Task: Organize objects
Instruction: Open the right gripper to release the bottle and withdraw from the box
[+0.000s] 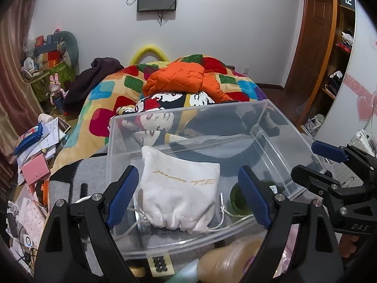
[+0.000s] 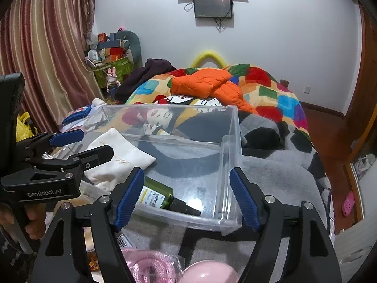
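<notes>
Your clear plastic bin (image 1: 271, 127) fills the middle of both frames, resting on the grey blanket (image 2: 282, 176) on the bed; the white drawstring pouch (image 1: 179, 198) and green bottle (image 2: 157, 195) already lie inside. Pick the next loose item (perhaps the pink cord (image 2: 148, 266) at bottom centre) and lower it gently. Your left gripper (image 1: 188, 195) and right gripper (image 2: 186, 195) hover level, jaws spread wide, holding nothing.

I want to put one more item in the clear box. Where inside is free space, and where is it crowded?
Free: the clear box floor between the green bottle and the far and right walls. Crowded: the near-left part, where the white pouch lies beside the bottle. Both grippers, left gripper and right gripper, hang open there.
</notes>
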Demonstrator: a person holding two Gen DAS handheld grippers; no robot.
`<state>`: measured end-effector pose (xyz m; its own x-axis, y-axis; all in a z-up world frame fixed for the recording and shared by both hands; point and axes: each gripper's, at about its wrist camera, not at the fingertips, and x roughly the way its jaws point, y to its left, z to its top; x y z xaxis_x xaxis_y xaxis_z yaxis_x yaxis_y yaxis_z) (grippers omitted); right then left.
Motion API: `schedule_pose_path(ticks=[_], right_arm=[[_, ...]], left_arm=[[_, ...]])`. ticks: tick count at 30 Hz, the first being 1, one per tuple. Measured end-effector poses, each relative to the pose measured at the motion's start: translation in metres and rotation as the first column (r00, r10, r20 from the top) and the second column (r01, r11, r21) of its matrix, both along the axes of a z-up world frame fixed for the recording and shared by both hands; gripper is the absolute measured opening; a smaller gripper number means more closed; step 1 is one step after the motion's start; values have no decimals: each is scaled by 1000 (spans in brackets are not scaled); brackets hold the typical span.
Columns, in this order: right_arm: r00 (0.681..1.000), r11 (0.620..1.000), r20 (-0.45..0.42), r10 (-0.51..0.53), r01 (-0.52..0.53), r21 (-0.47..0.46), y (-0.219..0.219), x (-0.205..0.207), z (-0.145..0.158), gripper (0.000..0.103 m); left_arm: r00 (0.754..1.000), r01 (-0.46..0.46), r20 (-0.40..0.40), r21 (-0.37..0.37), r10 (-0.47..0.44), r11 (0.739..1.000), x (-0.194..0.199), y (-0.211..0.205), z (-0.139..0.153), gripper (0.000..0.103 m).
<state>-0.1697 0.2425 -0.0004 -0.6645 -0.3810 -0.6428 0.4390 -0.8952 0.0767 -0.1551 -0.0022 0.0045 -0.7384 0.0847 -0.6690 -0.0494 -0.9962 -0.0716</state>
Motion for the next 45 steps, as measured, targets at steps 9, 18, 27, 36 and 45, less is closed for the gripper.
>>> schedule_pose_path(ticks=[9, 18, 27, 36, 45], right_arm=[[999, 1000, -37, 19, -20, -20, 5, 20, 13, 77], [997, 1000, -76, 15, -17, -23, 10, 37, 22, 82], [995, 999, -95, 2, -5, -35, 20, 48, 26, 82], [996, 1000, -88, -14, 12, -22, 28, 59, 19, 82], [997, 999, -64, -34, 34, -5, 40, 69, 7, 82]], left_arm=[[1000, -12, -12, 10, 12, 1000, 15, -2, 5, 91], [999, -23, -35, 15, 23, 1000, 35, -10, 14, 92], [998, -40, -57, -8, 39, 999, 61, -19, 19, 94], [999, -34, -32, -9, 33, 999, 80, -18, 7, 94], [999, 16, -33, -27, -17, 1000, 105, -2, 2, 94]])
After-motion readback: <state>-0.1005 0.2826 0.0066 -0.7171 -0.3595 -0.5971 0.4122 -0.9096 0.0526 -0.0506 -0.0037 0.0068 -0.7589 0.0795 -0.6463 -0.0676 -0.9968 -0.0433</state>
